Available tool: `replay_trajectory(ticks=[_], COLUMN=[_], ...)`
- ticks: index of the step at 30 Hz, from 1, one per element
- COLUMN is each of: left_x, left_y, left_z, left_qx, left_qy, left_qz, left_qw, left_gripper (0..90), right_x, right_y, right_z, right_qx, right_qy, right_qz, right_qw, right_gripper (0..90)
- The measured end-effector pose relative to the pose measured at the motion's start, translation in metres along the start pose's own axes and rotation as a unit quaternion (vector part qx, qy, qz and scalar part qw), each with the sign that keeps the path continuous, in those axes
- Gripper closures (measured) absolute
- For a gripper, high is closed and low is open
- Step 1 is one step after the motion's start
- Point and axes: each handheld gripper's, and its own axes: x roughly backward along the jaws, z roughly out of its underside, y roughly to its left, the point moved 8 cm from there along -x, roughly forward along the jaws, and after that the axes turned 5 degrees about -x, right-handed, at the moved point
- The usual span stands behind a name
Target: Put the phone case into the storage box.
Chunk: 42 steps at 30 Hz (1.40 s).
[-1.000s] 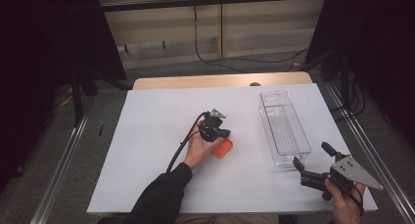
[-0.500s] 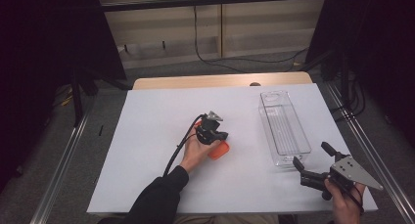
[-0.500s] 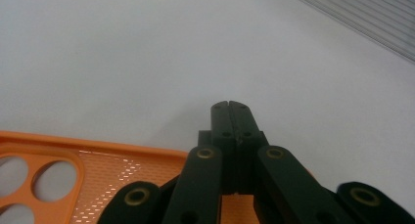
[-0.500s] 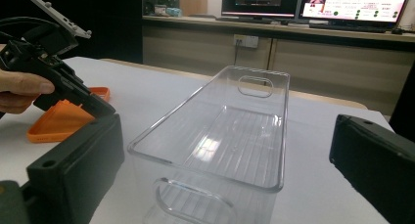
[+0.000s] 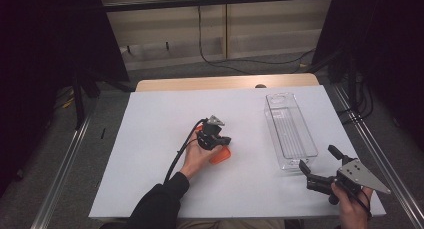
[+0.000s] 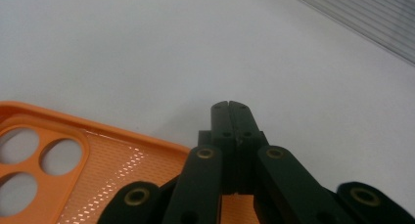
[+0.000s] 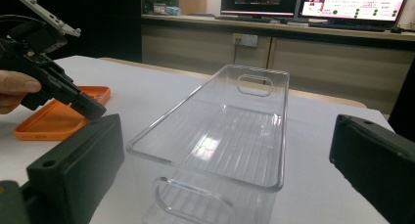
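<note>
Clear plastic bin (image 5: pixel 290 131) (empty) stands well beside orange phone case (image 5: pixel 220 154).

The left gripper (image 6: pixel 229 105) points along the white table (image 6: pixel 147 53), its 2 black fingers (image 6: pixel 221 121) pressed together with nothing between them. An orange phone case (image 6: pixel 112 170) lies open side up at the lower left, partly under the gripper's linkage, showing 3 round camera cut-outs and a fine textured lining. The ribbed wall of a clear plastic bin (image 6: pixel 372 18) crosses the upper right corner
</note>
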Motion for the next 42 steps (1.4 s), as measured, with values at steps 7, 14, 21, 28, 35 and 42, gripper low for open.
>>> replay_trajectory(ticks=[7, 14, 21, 28, 35, 42], left_x=[0.003, 0.008, 0.016, 0.02, 0.024, 0.029], left_y=[-0.001, -0.002, -0.003, -0.002, -0.003, -0.006], left_z=[0.005, 0.007, 0.017, 0.02, 0.024, 0.028], left_qx=[-0.01, -0.014, -0.015, -0.01, -0.007, -0.01], left_qy=[0.01, 0.017, 0.013, 0.017, 0.009, 0.013], left_qz=[0.002, 0.004, 0.007, 0.013, 0.016, 0.019], left_qw=[0.9999, 0.9997, 0.9998, 0.9997, 0.9998, 0.9997], left_gripper=[90.0, 90.0, 90.0, 90.0, 90.0, 90.0], right_x=[0.0, 0.0, 0.0, -0.001, -0.001, -0.002], right_y=[0.0, 0.0, 0.0, 0.001, 0.001, 0.002], right_z=[0.0, 0.001, 0.001, 0.001, 0.001, 0.001], right_qx=[-0.001, 0.001, 0.0, 0.002, 0.001, 0.002], right_qy=[0.002, 0.003, 0.002, 0.004, 0.003, 0.002], right_qz=[-0.001, 0.0, 0.0, 0.0, -0.001, -0.004], right_qw=[1.0, 1.0, 1.0, 1.0, 1.0, 1.0], right_gripper=[0.0, 0.0, 0.0, 0.0, 0.0, 0.0])
